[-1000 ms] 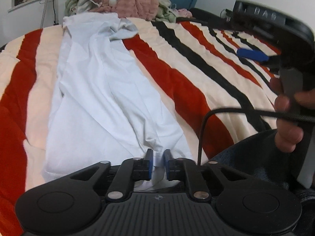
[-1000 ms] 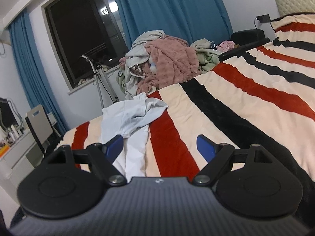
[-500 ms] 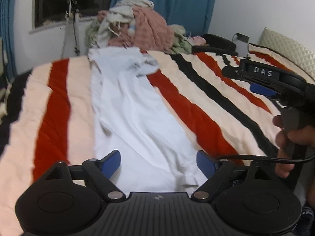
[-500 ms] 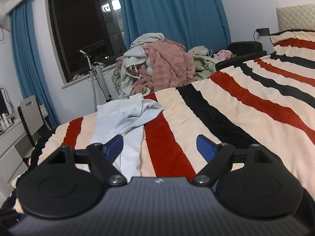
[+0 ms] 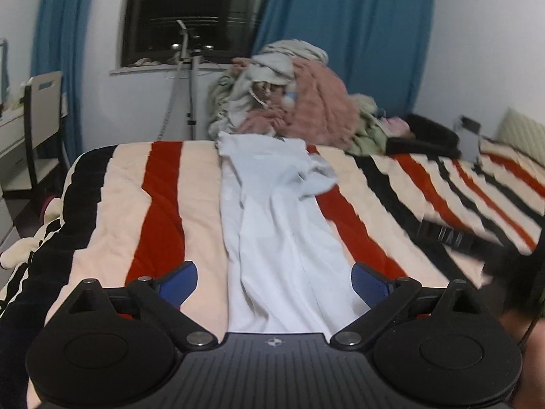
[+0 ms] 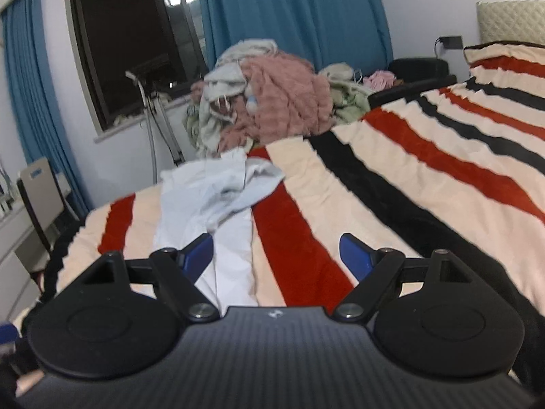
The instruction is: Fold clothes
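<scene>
We see a wide striped blanket (image 5: pixel 146 204) in cream, red and black covering the bed, and in the right wrist view its bands (image 6: pixel 425 170) run away toward the quilted headboard (image 6: pixel 511 20). Behind the bed hang blue curtains (image 5: pixel 340 34) on either side of a dark window (image 5: pixel 190 10). At the far edge of the bed sits a heap of laundry (image 5: pixel 293 99), pink, beige and pale green pieces piled together. Along the middle of the blanket lies the white garment (image 5: pixel 279 238), stretched lengthwise in a long narrow strip, its far end bunched and rumpled (image 6: pixel 221 184) just in front of the heap, its near end running under our left gripper's view. At the left edge we make out a chair (image 5: pixel 41 116) beside a desk, and a thin metal stand (image 5: pixel 190 78) below the window. Our left gripper (image 5: pixel 274 281) is held above the near end of the garment with its blue-padded jaws spread wide and nothing between them. Our right gripper (image 6: pixel 276 254) is likewise released, jaws apart, hovering over the garment's right edge and the red stripe beside it, touching no cloth.
</scene>
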Action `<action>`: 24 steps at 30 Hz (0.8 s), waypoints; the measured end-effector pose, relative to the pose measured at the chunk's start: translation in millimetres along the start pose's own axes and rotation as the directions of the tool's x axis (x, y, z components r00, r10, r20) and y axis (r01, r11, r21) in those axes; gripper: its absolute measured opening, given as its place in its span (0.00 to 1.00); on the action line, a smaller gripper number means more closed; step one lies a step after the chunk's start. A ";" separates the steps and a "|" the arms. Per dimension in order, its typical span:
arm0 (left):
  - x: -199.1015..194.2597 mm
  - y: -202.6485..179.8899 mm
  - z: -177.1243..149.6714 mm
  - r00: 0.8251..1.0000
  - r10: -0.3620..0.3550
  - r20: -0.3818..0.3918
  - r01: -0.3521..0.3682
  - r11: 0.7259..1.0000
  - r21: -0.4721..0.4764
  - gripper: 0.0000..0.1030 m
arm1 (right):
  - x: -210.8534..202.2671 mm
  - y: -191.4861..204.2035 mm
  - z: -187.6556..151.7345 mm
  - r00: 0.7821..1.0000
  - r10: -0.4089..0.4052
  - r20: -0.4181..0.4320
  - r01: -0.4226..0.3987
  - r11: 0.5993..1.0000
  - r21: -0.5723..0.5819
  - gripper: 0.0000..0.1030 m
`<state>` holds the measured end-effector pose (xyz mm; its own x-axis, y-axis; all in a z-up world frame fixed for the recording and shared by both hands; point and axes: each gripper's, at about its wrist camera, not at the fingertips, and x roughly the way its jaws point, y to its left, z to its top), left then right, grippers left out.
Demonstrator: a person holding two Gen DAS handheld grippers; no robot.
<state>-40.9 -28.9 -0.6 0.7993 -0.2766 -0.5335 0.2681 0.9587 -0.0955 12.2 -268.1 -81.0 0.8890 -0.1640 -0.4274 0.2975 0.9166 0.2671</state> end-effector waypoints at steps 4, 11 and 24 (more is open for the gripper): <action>10.7 4.8 8.9 1.000 0.013 0.007 -0.012 1.000 -0.020 0.96 | 25.5 5.2 -2.7 0.999 0.005 -0.032 -0.006 0.999 -0.033 0.80; 35.7 19.6 3.1 1.000 0.018 -0.016 -0.019 0.997 -0.074 0.96 | 93.7 5.1 26.1 0.994 0.075 -0.079 -0.077 0.997 -0.021 0.80; 123.1 69.3 -16.9 0.998 0.008 -0.068 -0.023 0.976 -0.216 0.98 | 296.0 89.9 93.3 0.954 0.231 -0.194 -0.279 0.919 -0.280 0.49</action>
<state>67.0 4.6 -87.0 0.7631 -0.2637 -0.5900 0.1271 0.9564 -0.2631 334.6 -268.3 -103.0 0.8490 0.1257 -0.5132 -0.0722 0.9898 0.1229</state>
